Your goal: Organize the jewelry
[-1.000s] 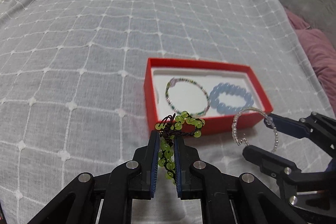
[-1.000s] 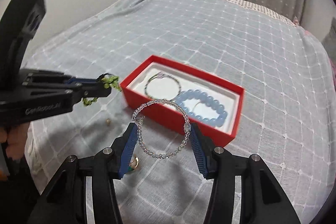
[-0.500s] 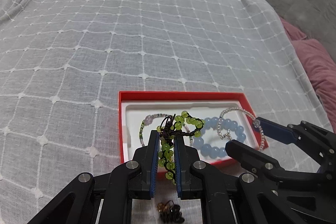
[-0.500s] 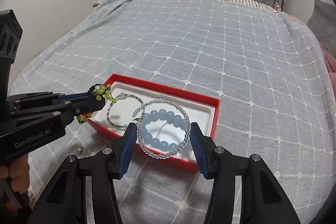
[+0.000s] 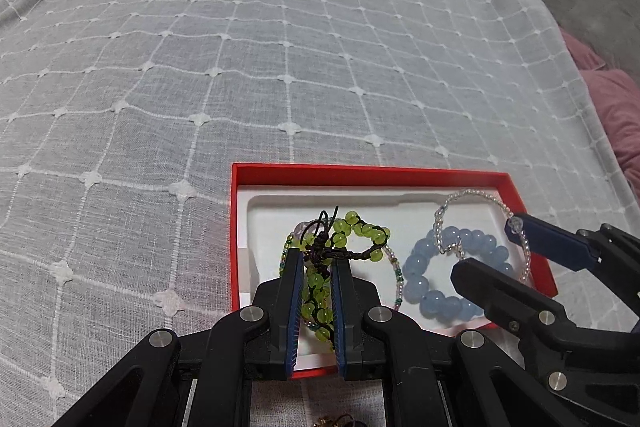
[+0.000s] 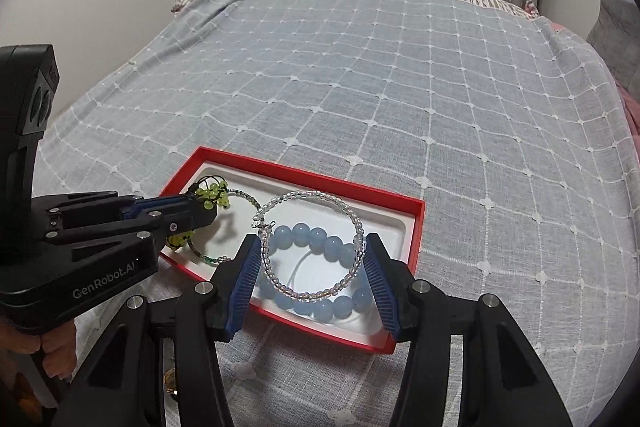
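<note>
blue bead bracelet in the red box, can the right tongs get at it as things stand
Probably not yet: the right tongs hover right above the blue bead bracelet, but the clear bead bracelet already fills them.

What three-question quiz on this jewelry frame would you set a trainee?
1. True or false: the left gripper is shut on the green bead bracelet.
2. Which bracelet sits between the right gripper's pads? A) blue bead bracelet B) clear bead bracelet C) green bead bracelet
3. What colour is the box under both grippers?

Key:
1. True.
2. B: the clear bead bracelet; the blue bead bracelet lies in the box below it.
3. Red, with a white liner.
</note>
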`<action>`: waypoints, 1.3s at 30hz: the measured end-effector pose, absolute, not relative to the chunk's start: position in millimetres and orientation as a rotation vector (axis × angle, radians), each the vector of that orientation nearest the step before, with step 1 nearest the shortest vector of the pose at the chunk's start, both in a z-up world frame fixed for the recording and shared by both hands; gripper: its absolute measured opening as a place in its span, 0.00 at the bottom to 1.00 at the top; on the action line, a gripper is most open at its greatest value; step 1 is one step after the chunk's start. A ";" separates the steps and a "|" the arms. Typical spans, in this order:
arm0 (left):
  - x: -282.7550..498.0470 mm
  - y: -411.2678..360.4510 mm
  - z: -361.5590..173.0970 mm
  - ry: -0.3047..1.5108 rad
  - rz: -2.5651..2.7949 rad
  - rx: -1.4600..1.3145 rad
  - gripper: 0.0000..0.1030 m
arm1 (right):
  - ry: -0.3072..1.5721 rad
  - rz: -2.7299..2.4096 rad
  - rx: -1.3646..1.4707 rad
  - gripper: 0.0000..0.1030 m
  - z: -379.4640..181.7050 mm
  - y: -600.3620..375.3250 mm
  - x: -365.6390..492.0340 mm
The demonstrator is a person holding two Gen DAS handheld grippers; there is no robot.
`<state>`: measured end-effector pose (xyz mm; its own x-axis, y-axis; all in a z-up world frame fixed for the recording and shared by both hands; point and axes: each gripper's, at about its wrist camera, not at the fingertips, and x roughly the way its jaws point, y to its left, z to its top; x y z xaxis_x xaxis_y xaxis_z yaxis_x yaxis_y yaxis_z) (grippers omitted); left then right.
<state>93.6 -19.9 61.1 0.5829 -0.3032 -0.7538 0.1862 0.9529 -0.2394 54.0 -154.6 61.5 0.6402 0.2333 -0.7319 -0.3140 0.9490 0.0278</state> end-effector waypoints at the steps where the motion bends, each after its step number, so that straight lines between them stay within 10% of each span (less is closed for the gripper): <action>1: 94.3 -19.4 60.8 0.905 -0.285 -0.141 0.08 | 0.824 0.311 -0.105 0.55 60.0 -154.7 54.7; 20: 82.7 -11.7 79.8 0.878 -0.293 -0.164 0.40 | 0.806 0.304 -0.112 0.64 75.4 -157.4 33.9; 39: 35.6 14.2 80.0 0.926 -0.252 -0.154 0.95 | 0.880 0.241 -0.181 0.73 89.4 -146.0 -23.3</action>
<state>35.6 14.2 80.0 0.5746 -0.2802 -0.7690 0.1485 0.9597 -0.2388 -23.3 -146.0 89.4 0.6131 0.1338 -0.7786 -0.2818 0.9578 -0.0572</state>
